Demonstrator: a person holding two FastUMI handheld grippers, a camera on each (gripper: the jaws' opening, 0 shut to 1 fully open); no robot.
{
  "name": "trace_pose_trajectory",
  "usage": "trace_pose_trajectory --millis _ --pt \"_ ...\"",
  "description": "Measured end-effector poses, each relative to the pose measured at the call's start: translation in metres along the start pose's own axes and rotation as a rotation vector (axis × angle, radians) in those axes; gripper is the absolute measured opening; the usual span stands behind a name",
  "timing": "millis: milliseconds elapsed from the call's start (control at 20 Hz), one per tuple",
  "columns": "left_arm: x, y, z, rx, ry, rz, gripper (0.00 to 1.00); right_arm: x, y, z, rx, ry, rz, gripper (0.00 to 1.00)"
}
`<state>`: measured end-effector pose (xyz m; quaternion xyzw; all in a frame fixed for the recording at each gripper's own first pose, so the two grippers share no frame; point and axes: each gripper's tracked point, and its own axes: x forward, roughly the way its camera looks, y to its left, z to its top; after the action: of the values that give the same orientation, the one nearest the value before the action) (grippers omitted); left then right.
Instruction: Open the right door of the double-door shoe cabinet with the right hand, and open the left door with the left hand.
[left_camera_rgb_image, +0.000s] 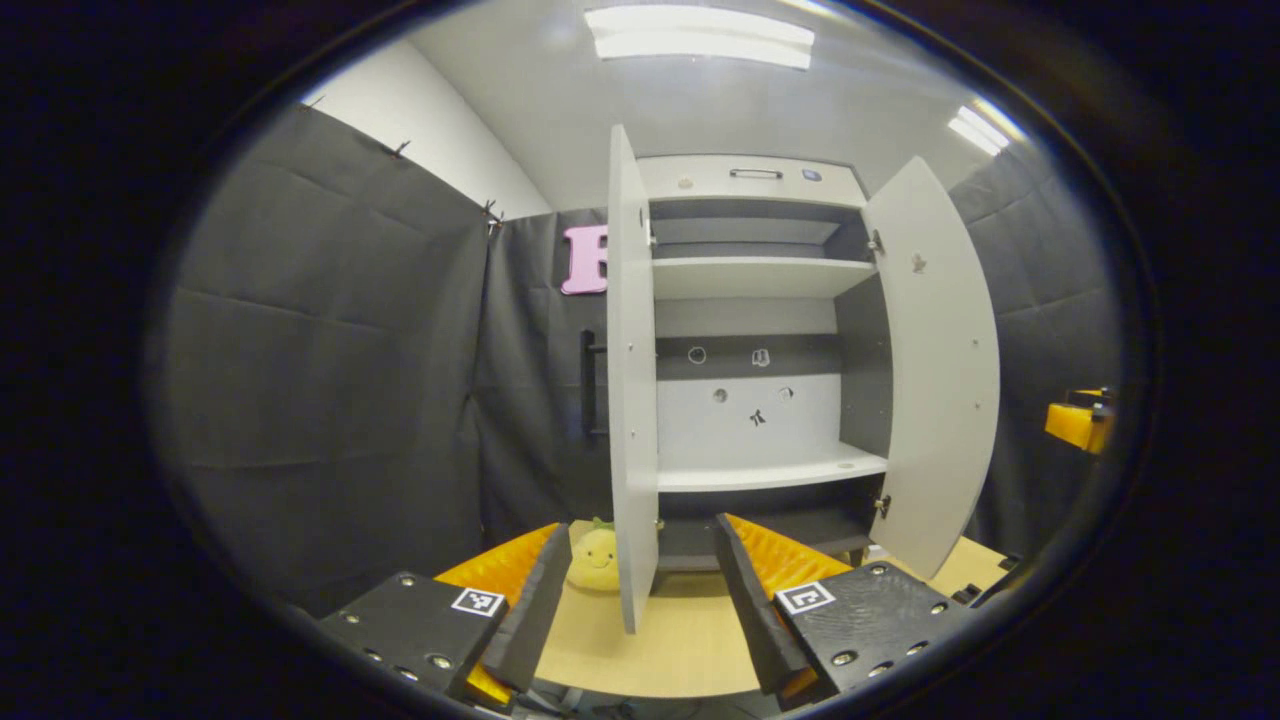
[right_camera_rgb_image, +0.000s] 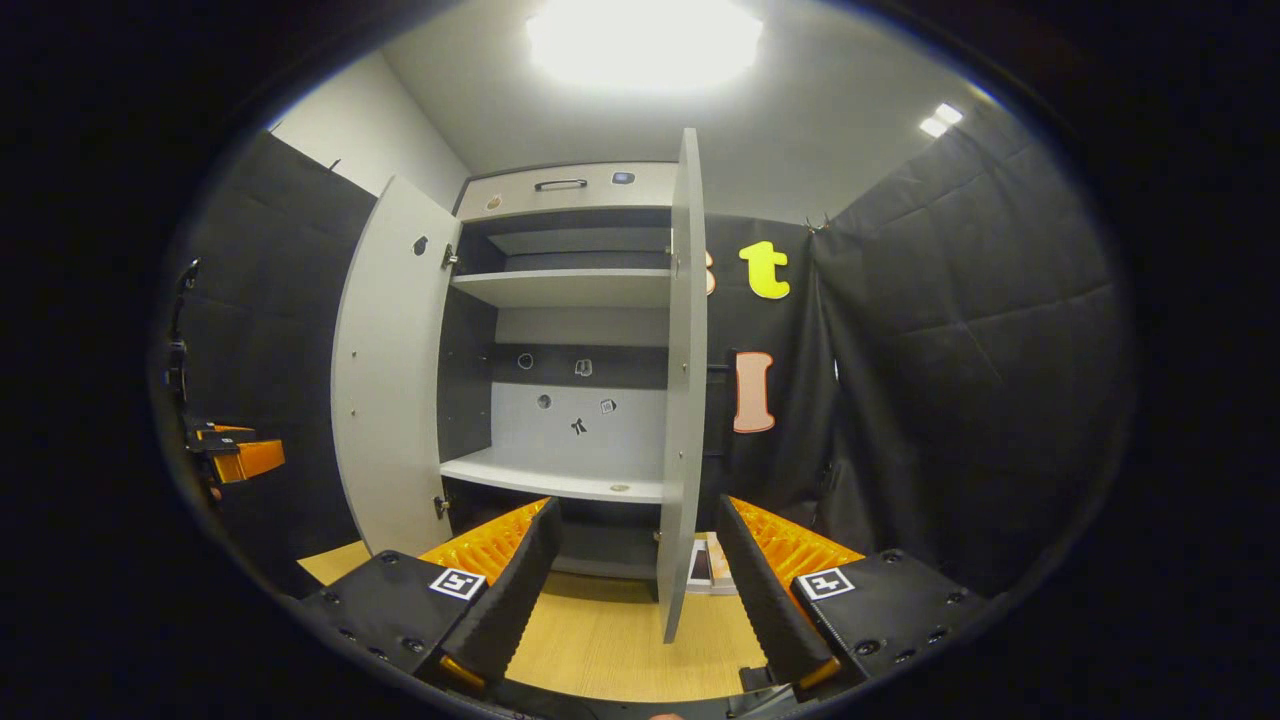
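Here both doors of the shoe cabinet (left_camera_rgb_image: 750, 330) stand swung out, and its pale shelves and dark back panel are laid bare. The cabinet rests on a light wooden tabletop (left_camera_rgb_image: 650, 640) against the booth's black cloth wall.

In the left gripper view, the left door (left_camera_rgb_image: 632, 380) is seen edge-on, straight ahead of the left gripper (left_camera_rgb_image: 640, 600), whose fingers are spread wide with the door's lower edge standing between them and touching neither. A black bar handle (left_camera_rgb_image: 590, 385) shows on the door's outer face, to the left. The right door (left_camera_rgb_image: 940, 370) is angled outward on the far right. A small yellow plush toy (left_camera_rgb_image: 594, 560) sits on the tabletop just left of the left door's foot.

In the right gripper view, the right door (right_camera_rgb_image: 683, 390) is likewise edge-on, ahead of the right gripper (right_camera_rgb_image: 640, 590). That gripper's fingers are also wide apart and hold nothing; the door's bottom corner hangs between them without contact. The left door (right_camera_rgb_image: 385, 370) opens out at the left, and the other gripper's body shows farther left at the view's edge.
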<state>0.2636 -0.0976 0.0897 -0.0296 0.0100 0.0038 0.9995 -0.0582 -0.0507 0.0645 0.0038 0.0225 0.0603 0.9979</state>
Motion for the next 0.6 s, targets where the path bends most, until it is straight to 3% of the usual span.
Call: trace_pose_trajectory --millis 600 --pt "0.003 0.006 0.0104 0.05 -0.068 0.012 0.83 0.0027 -0.0017 0.0041 0.018 -0.021 -0.02 0.97"
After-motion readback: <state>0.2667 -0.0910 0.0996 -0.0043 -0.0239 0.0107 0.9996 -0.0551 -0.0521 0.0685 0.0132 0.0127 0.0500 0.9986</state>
